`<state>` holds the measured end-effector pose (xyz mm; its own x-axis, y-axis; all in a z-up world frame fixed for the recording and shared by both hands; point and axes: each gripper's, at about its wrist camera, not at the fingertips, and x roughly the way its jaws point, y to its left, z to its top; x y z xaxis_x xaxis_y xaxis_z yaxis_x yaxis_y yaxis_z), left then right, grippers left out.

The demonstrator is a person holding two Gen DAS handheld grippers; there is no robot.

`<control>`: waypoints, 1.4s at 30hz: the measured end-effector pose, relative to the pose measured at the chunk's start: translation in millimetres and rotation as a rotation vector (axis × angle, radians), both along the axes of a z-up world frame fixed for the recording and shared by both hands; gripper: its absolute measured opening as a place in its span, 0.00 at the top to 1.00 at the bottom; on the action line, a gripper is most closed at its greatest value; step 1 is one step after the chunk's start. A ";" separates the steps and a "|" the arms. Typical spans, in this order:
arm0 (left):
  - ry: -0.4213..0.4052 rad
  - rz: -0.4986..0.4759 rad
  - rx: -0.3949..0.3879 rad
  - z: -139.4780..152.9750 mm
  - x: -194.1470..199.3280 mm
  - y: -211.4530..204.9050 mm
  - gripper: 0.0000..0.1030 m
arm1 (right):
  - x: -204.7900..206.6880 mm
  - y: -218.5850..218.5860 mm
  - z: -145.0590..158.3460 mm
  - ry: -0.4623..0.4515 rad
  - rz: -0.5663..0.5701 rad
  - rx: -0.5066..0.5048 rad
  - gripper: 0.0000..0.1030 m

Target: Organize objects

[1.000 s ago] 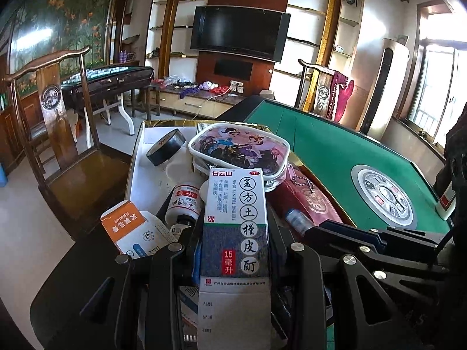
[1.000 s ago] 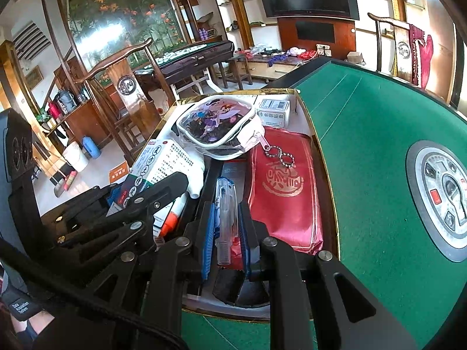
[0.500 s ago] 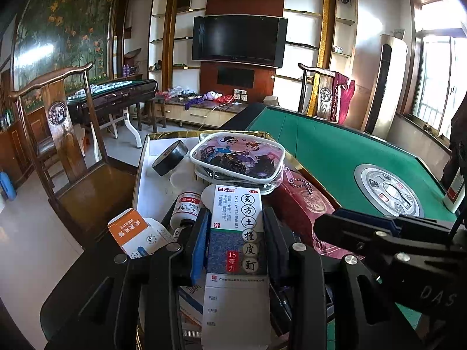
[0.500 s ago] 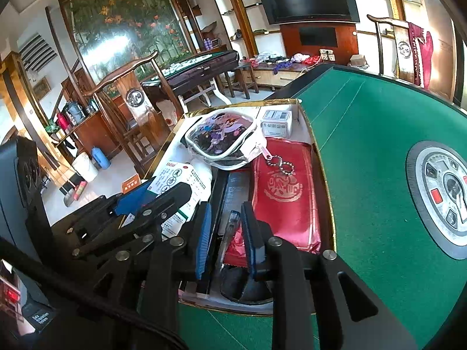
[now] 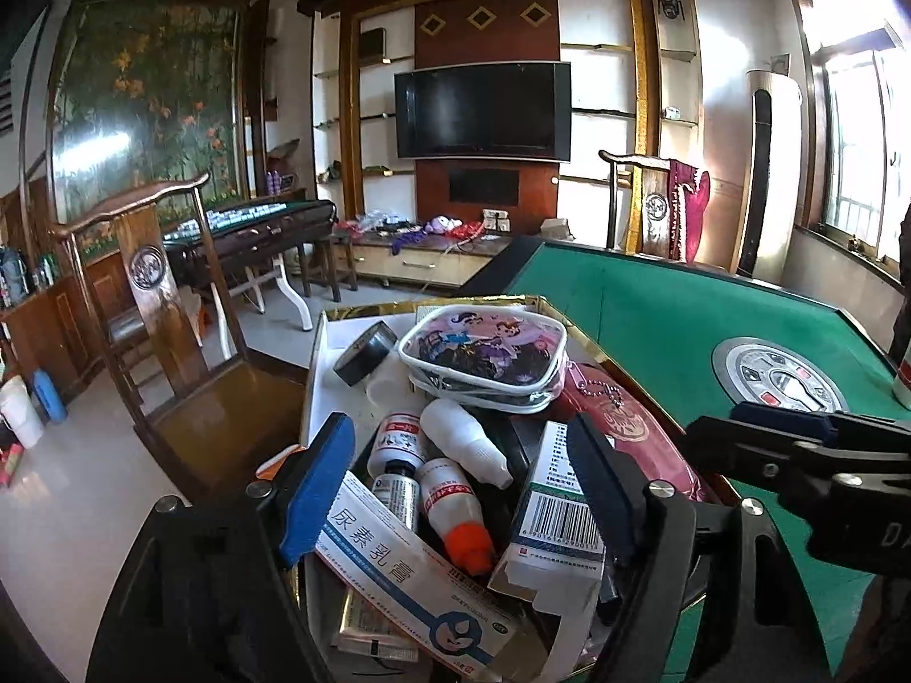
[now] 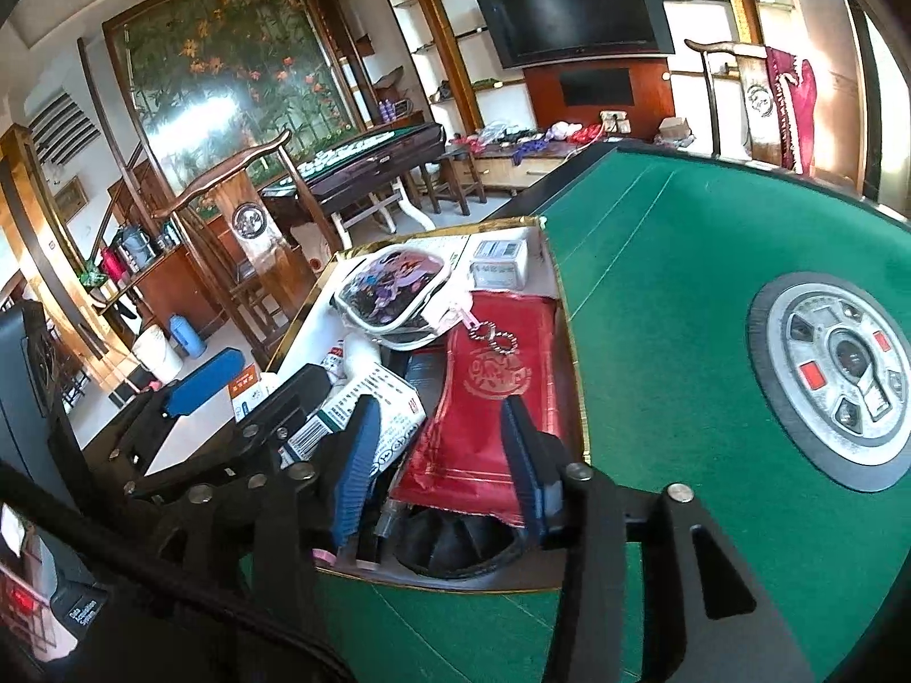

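A gold-rimmed tray [image 5: 320, 375] on the green table holds the clutter. My left gripper [image 5: 455, 489] hovers over its near end with jaws opening and nothing gripped. Below it lie small medicine bottles [image 5: 452, 501], a green-and-white medicine box [image 5: 561, 503] tilted on its side and a long white ointment box [image 5: 410, 563]. My right gripper [image 6: 441, 472] is also opening, its pads apart from the red pouch [image 6: 489, 398] lying under them. A cartoon zip pouch [image 5: 484, 353] sits on top further back, with a black tape roll [image 5: 364, 353] to its left.
A small white box [image 6: 498, 264] lies at the tray's far end. The green felt table [image 6: 683, 262] with a round centre dial [image 6: 842, 364] stretches to the right. A wooden chair [image 5: 171, 341] stands beside the tray's left side, over the floor.
The left gripper opened and let go of the tall medicine box, which now lies tilted in the tray. The right gripper opened off the clear pen. Both pulled back and up slightly.
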<state>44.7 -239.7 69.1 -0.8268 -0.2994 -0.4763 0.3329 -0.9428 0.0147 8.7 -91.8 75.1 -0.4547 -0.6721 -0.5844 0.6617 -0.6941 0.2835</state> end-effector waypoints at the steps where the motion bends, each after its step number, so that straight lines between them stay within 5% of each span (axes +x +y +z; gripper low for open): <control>1: 0.002 0.005 -0.010 0.6 0.4 1.3 0.26 | 0.6 2.2 1.2 0.006 -0.006 -0.001 0.49; 7: 0.028 0.032 -0.064 5.1 4.7 7.5 0.19 | 2.4 13.0 4.5 0.023 -0.032 -0.007 0.38; 16: 0.068 0.033 -0.141 14.1 13.8 21.2 0.02 | 4.9 27.1 6.1 0.022 -0.046 -0.030 0.35; 22: 0.007 -0.023 -0.048 15.4 12.6 16.6 0.02 | 9.4 35.0 4.4 0.019 -0.052 -0.043 0.33; 28: 0.037 0.025 -0.035 19.1 22.1 11.1 0.02 | 12.3 40.1 2.6 0.018 -0.056 -0.049 0.32; 34: 0.014 0.123 -0.151 18.9 22.2 17.2 0.02 | 12.7 39.9 2.0 0.018 -0.055 -0.049 0.32; 42: 0.015 0.094 -0.157 12.3 22.3 19.8 0.02 | 13.8 40.1 -0.5 0.018 -0.057 -0.046 0.32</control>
